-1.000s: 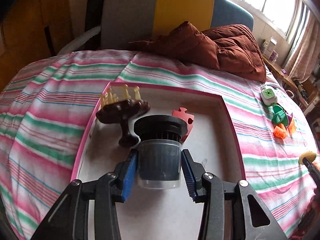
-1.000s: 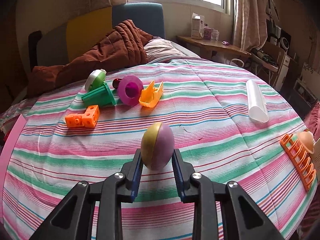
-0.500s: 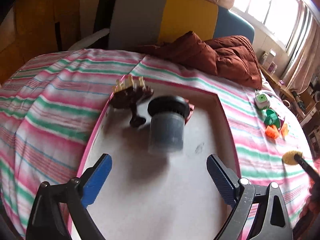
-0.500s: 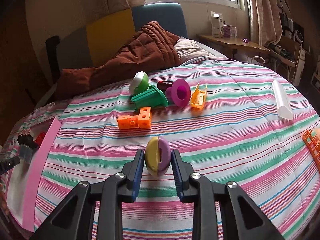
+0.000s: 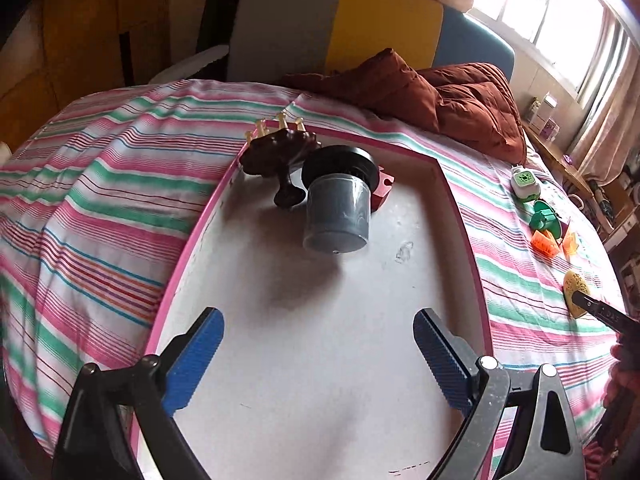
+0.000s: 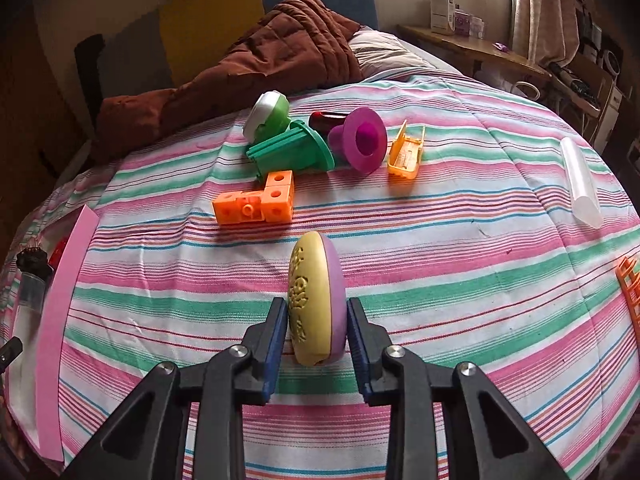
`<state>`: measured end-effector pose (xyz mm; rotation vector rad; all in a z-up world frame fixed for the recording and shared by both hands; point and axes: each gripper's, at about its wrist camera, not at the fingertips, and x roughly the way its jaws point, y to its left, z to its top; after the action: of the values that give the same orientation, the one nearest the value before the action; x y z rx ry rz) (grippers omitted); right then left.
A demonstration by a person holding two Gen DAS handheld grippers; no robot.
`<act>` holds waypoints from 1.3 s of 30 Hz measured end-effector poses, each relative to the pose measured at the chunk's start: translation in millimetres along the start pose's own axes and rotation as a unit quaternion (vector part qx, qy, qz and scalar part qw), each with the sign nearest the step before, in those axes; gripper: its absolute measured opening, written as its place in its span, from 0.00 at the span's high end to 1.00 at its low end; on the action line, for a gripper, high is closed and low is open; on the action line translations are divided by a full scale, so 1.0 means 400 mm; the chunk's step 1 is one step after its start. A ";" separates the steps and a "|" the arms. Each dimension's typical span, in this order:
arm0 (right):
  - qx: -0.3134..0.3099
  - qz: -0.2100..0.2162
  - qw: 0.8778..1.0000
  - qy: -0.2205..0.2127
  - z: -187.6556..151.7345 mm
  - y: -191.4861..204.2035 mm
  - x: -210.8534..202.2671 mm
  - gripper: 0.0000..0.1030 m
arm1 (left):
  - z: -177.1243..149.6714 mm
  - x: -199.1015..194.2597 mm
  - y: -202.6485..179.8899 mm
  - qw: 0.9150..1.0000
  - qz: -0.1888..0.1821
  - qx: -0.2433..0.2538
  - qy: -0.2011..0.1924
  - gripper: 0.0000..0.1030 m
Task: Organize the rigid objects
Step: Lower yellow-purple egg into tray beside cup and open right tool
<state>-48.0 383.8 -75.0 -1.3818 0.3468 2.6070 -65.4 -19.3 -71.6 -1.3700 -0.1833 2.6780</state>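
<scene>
the left claw (image 5: 316, 340) has let go of the grey jar (image 5: 338, 208) and backed toward the near end of the tray (image 5: 460, 216); a second ago its pads were tight on that jar, now they stand wide apart with nothing between them. the right claw (image 6: 318, 332) has swung left across the bed, and the tray's pink rim, absent a second ago, now shows at its far left.

near first: the right claw is clamped on the disc (image 6: 316, 300), yellow face to the left pad, purple to the right, held on edge above the striped sheet (image 6: 440, 280). it looks like hard, light plastic, stiff and smooth, with raised lettering on the yellow side; pinching flat across the two faces, as now, looks the safest hold, since the rounded rim could squirt out.

next out, the orange blocks (image 6: 256, 204), then the green piece (image 6: 292, 152), the purple funnel (image 6: 362, 140), the small orange case (image 6: 406, 156) and the green-and-white tub (image 6: 268, 118), all loose on the sheet. a clear tube (image 6: 580, 184) lies well off to the right.

in the tray, the jar lies on its side toward the far end, black cap away from the claw, just beside a dark brush (image 5: 284, 156) and a red piece (image 5: 382, 192). round and smooth, so it may roll.

the disc looks bound for the tray next.
</scene>
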 end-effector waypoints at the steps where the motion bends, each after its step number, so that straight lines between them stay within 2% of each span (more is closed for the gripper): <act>1: 0.001 0.001 1.000 0.002 0.002 0.003 0.003 0.72 | -0.001 -0.004 -0.003 1.000 0.003 0.002 -0.001 0.07; 3: 0.007 0.006 1.000 0.006 0.006 0.010 0.003 0.72 | -0.003 -0.011 -0.008 1.000 0.006 0.005 -0.003 0.06; 7: 0.018 0.052 0.998 0.007 0.009 0.062 -0.014 0.73 | -0.013 -0.020 -0.018 1.000 0.010 0.015 -0.004 0.06; 16: -0.020 0.172 0.985 0.021 0.027 0.317 -0.040 0.73 | -0.031 -0.029 -0.015 1.000 0.015 0.014 0.007 0.06; 20: -0.049 0.205 0.977 0.030 0.023 0.451 -0.038 0.73 | -0.037 -0.038 -0.008 0.999 0.034 0.017 0.005 0.06; 25: -0.074 0.207 0.975 0.042 0.029 0.569 0.000 0.73 | -0.042 -0.052 0.007 0.998 0.054 0.019 0.007 0.05; 28: -0.080 0.191 0.977 0.041 0.037 0.610 0.026 0.73 | -0.044 -0.061 0.016 0.998 0.066 0.019 0.005 0.05; 35: -0.109 0.137 0.985 -0.002 0.063 0.645 0.052 0.73 | -0.042 -0.076 0.038 0.997 0.083 0.008 0.001 0.05; 39: -0.115 0.138 0.984 -0.011 0.079 0.649 0.046 0.72 | -0.040 -0.076 0.036 0.996 0.086 0.006 0.003 0.05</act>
<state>-150.1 144.7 -40.9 -1.4665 0.2567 2.9662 -35.6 -38.0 -59.0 -1.4514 -0.0515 2.8071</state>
